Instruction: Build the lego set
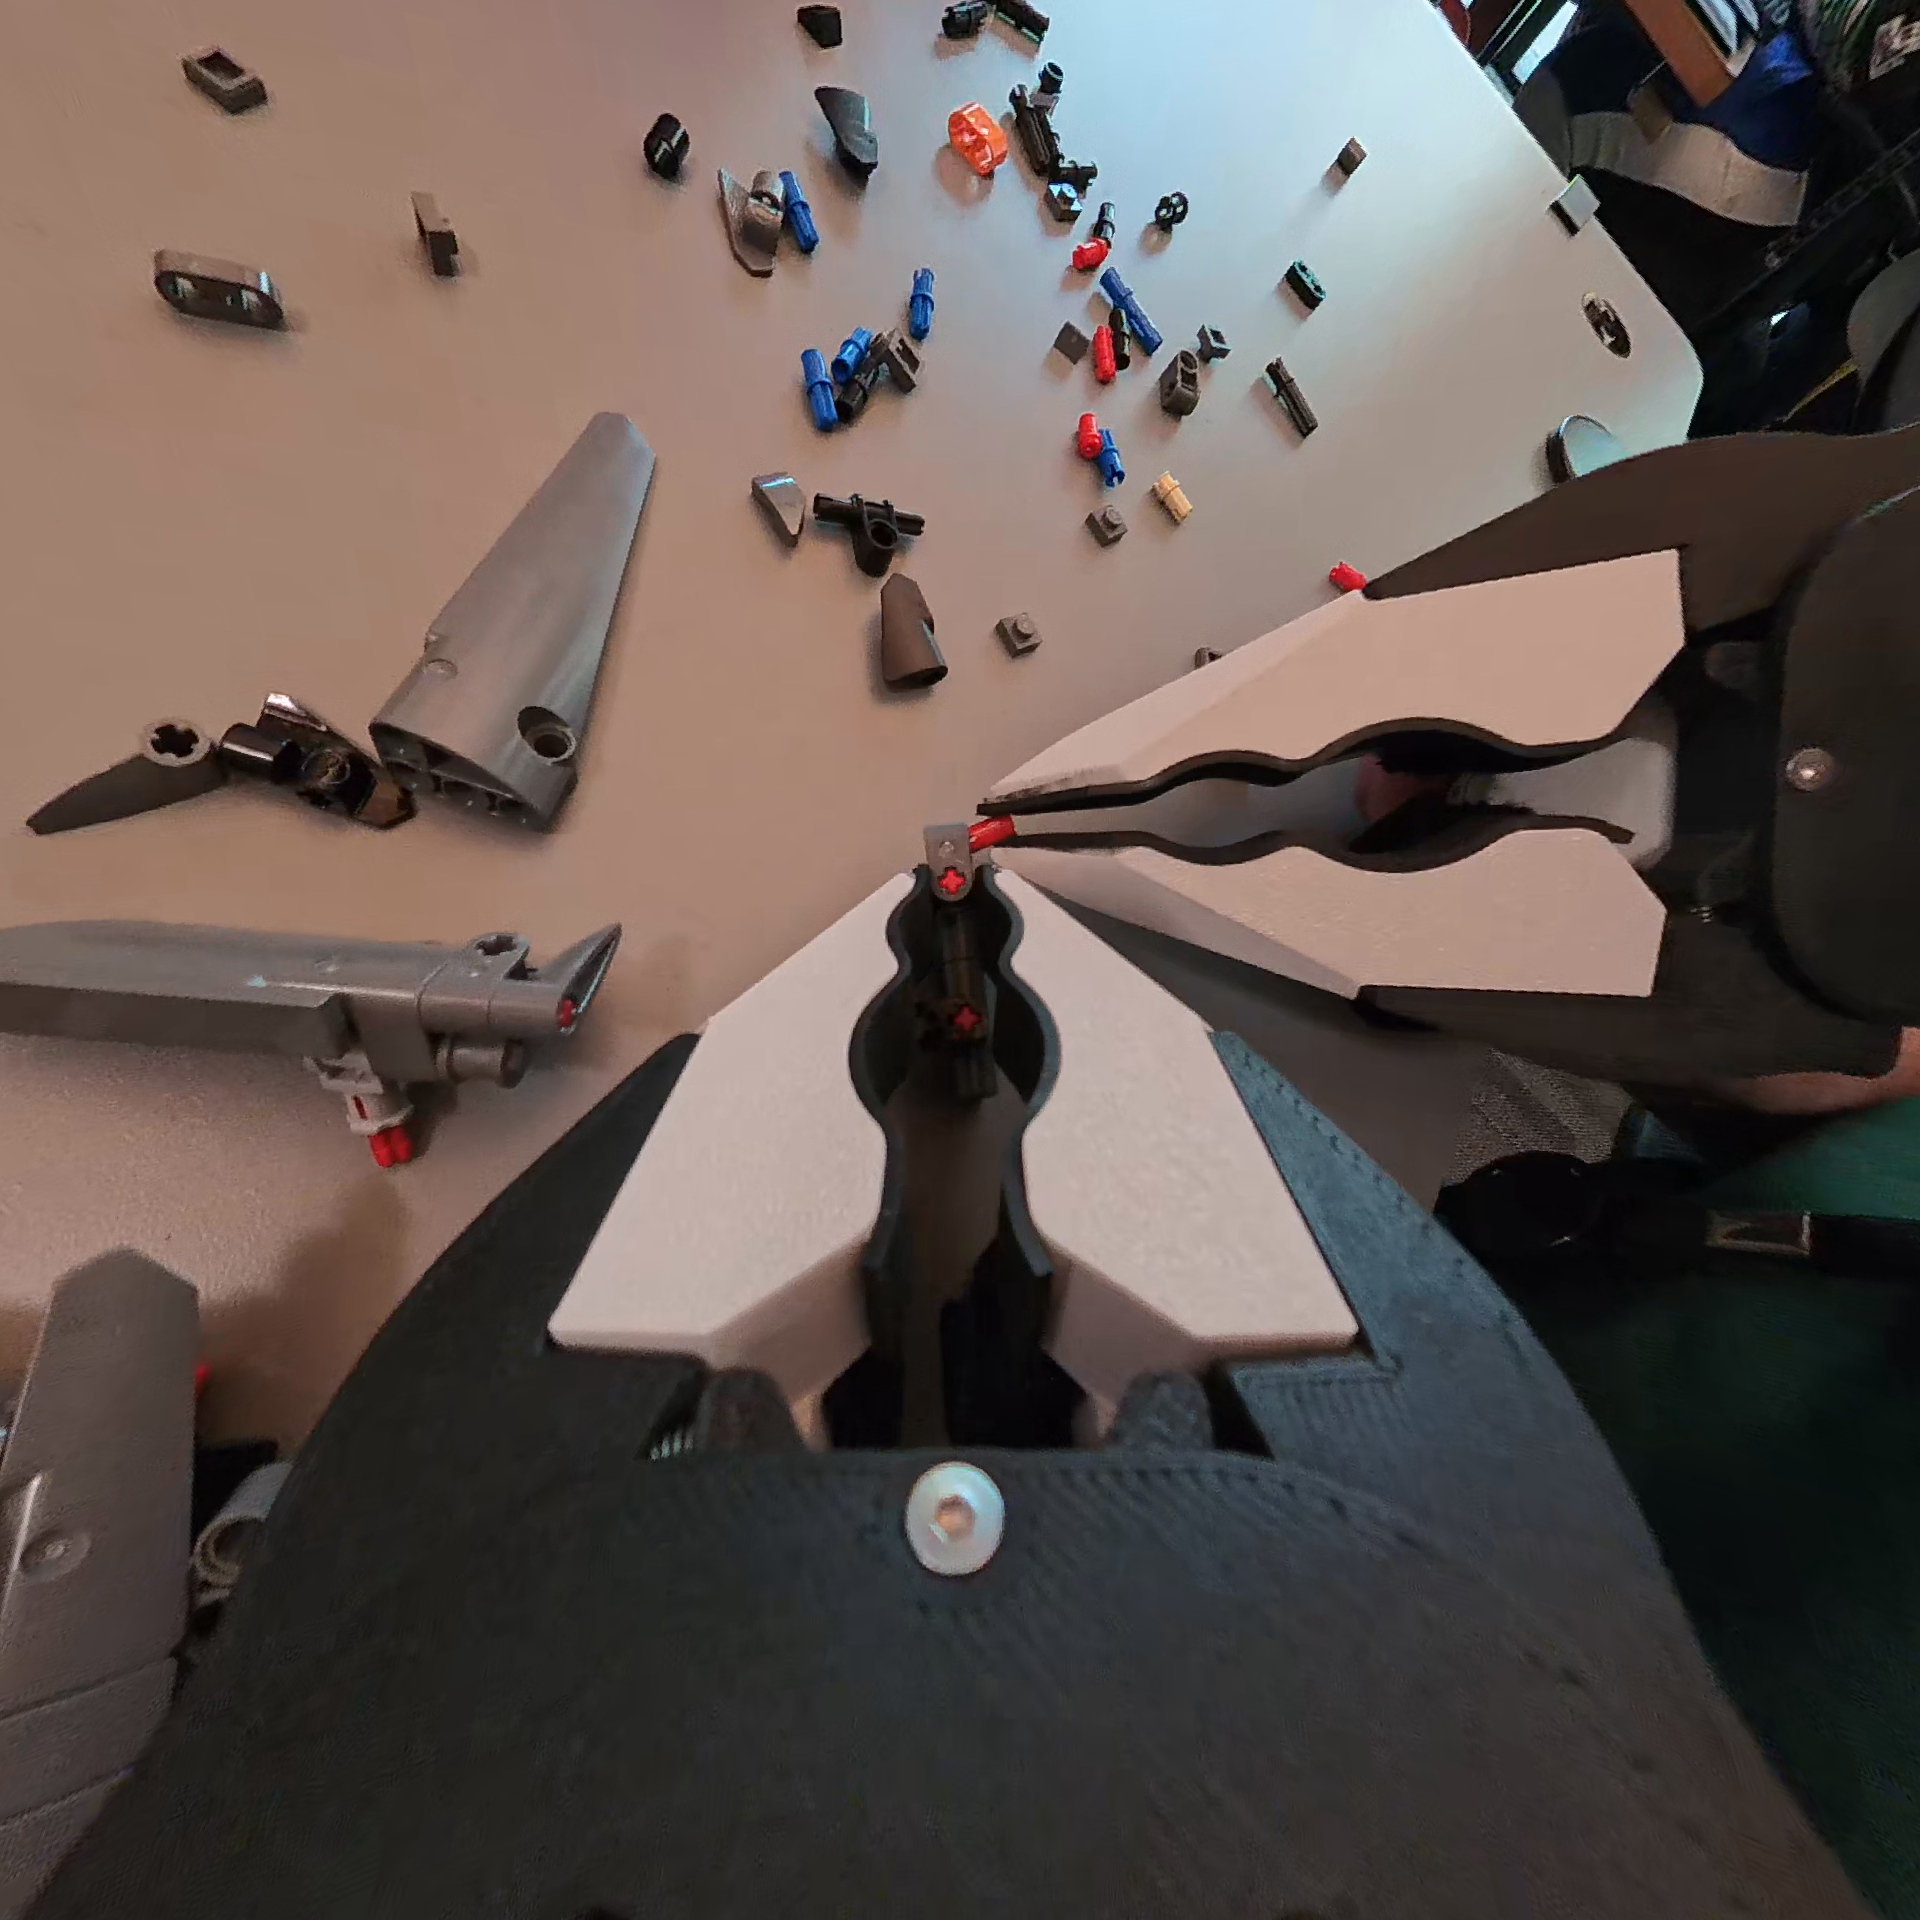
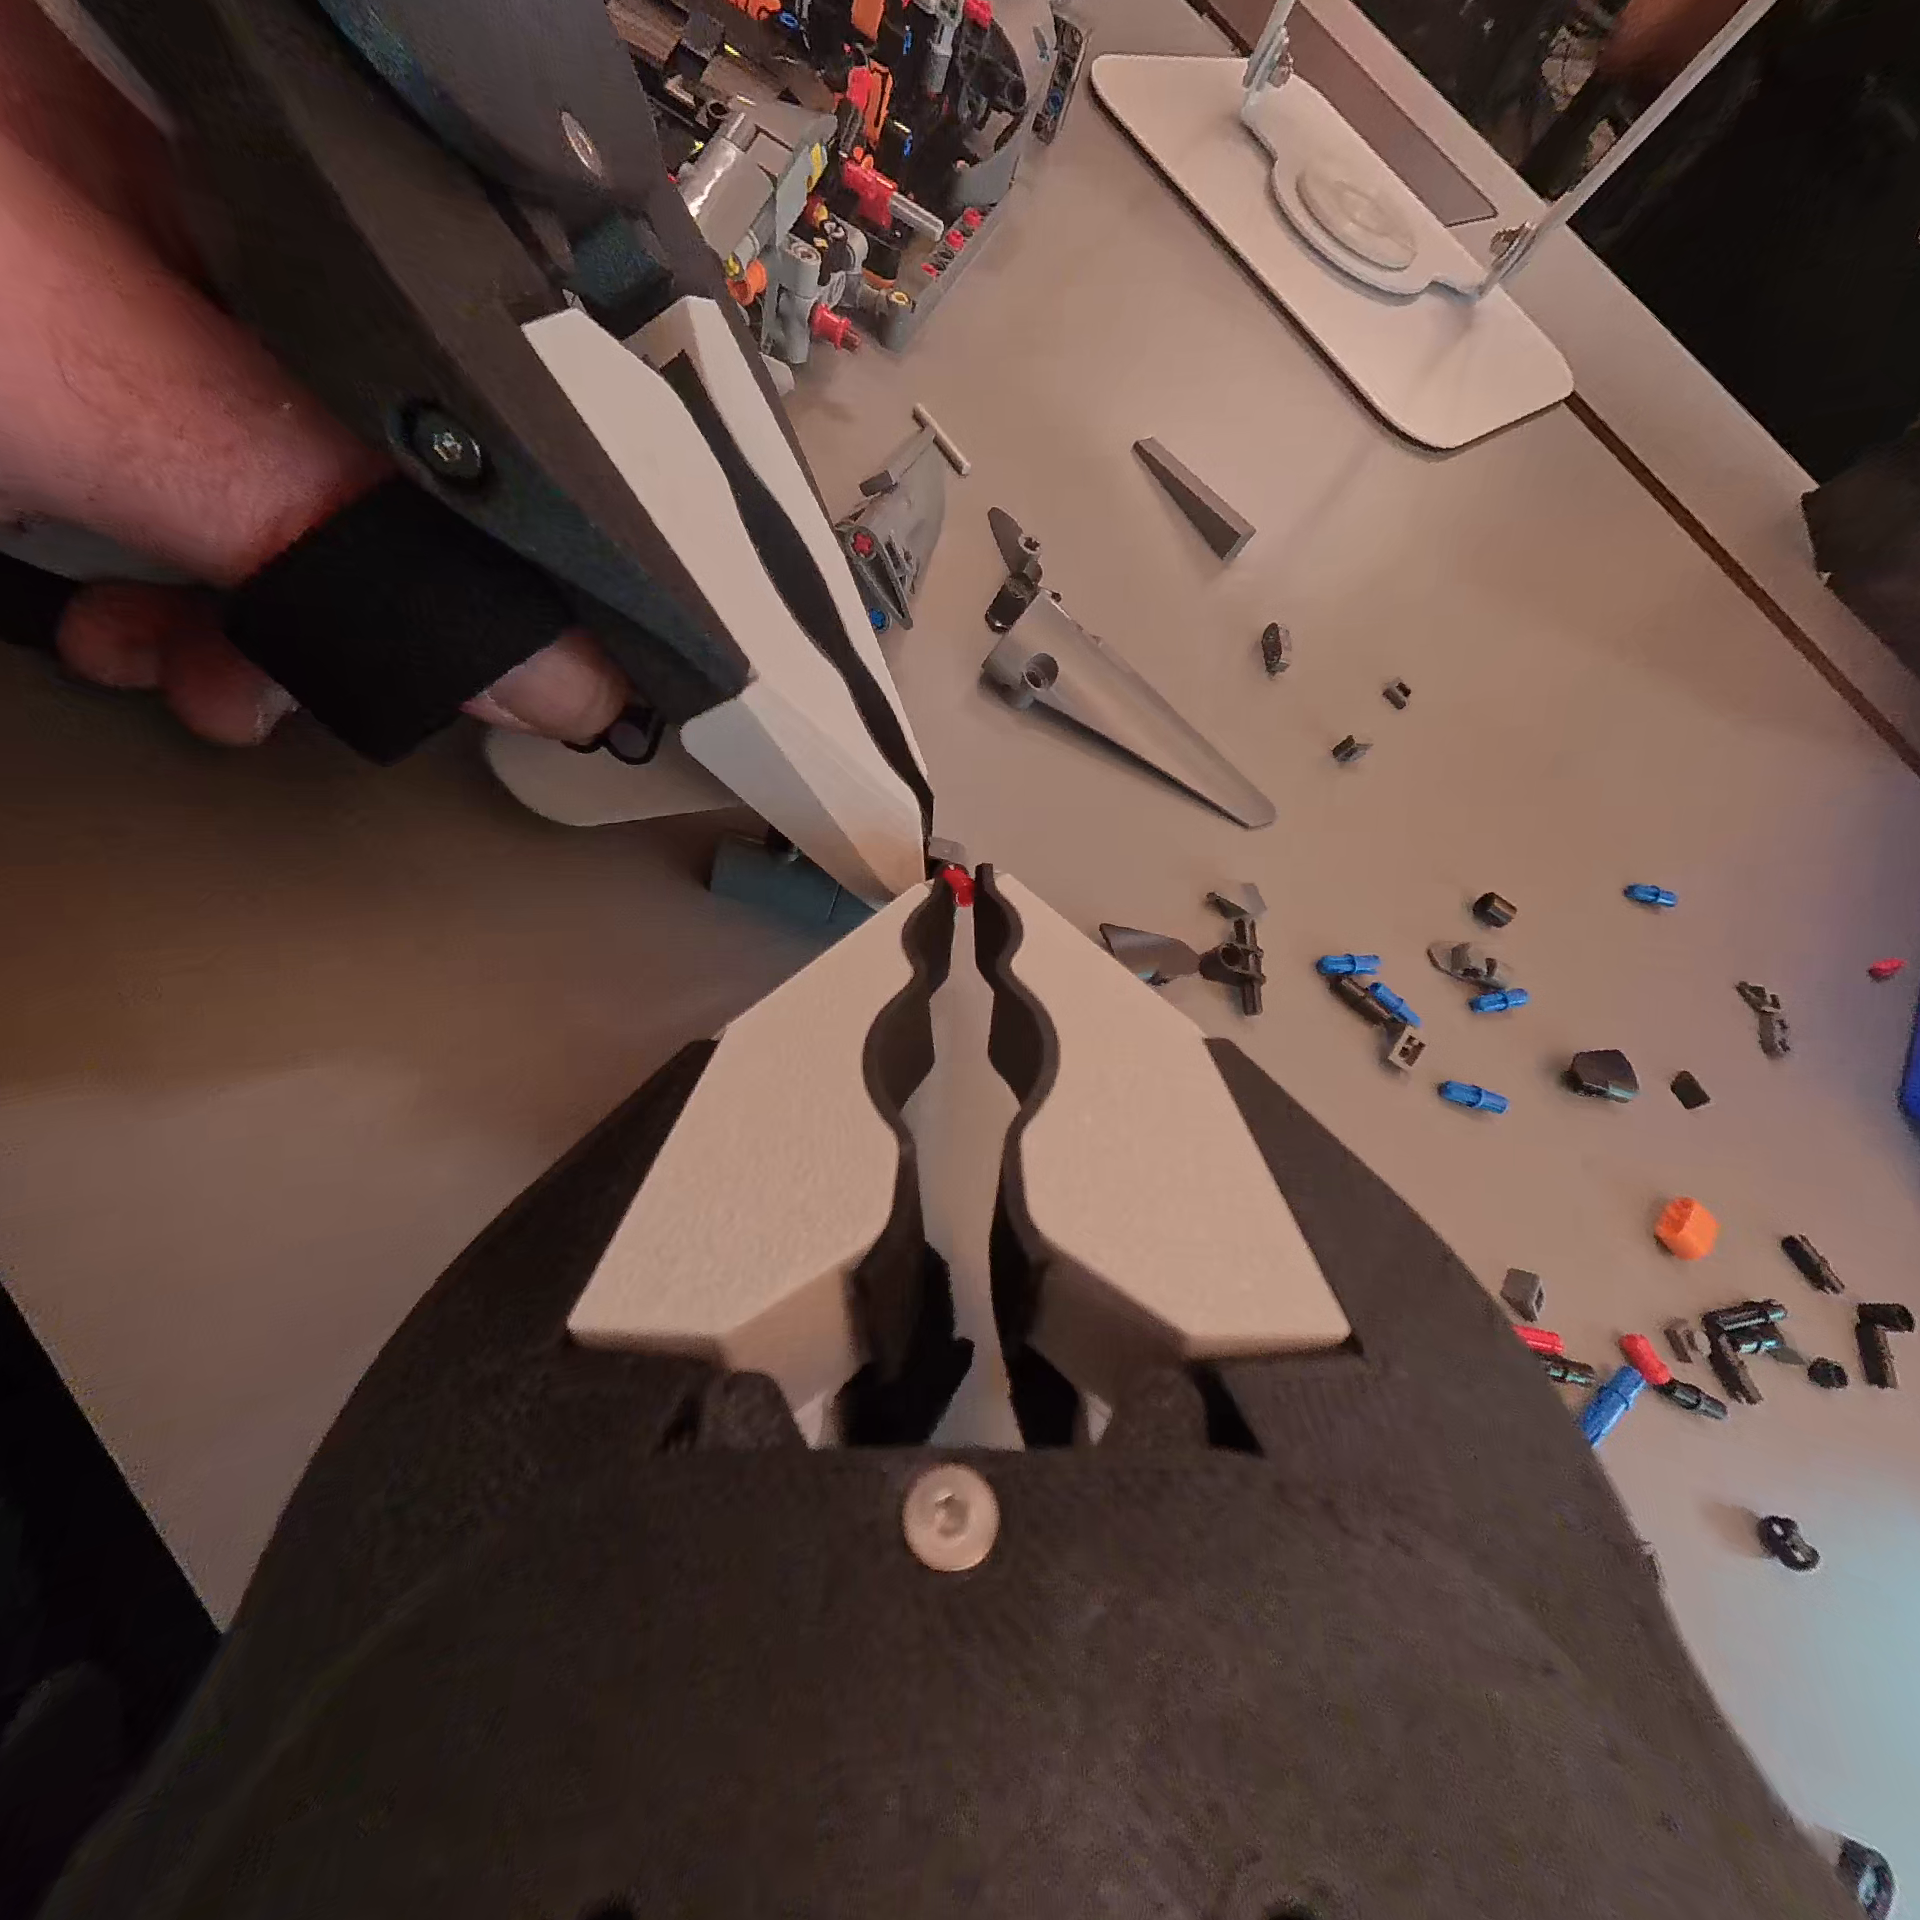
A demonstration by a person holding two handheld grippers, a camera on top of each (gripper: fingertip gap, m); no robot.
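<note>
My left gripper (image 1: 954,881) is shut on a small black lego assembly (image 1: 961,987) with red cross axles and a grey connector (image 1: 951,847) at its tip. It holds this above the table. My right gripper (image 2: 961,881) is shut on a red pin (image 2: 957,884). In the left wrist view the right gripper (image 1: 985,821) comes in from the right, and the red pin (image 1: 992,830) meets the grey connector. In the right wrist view the left gripper (image 2: 928,831) comes in from the upper left, held by a hand (image 2: 125,436).
Loose blue, red, black and grey pieces (image 1: 831,374) lie scattered on the table (image 1: 312,468). A grey wing panel (image 1: 530,623) and a grey sub-assembly (image 1: 312,1008) lie at left. A large lego model (image 2: 852,177) and a white stand base (image 2: 1351,260) stand at the far end. The grippers are tip to tip, or close to it.
</note>
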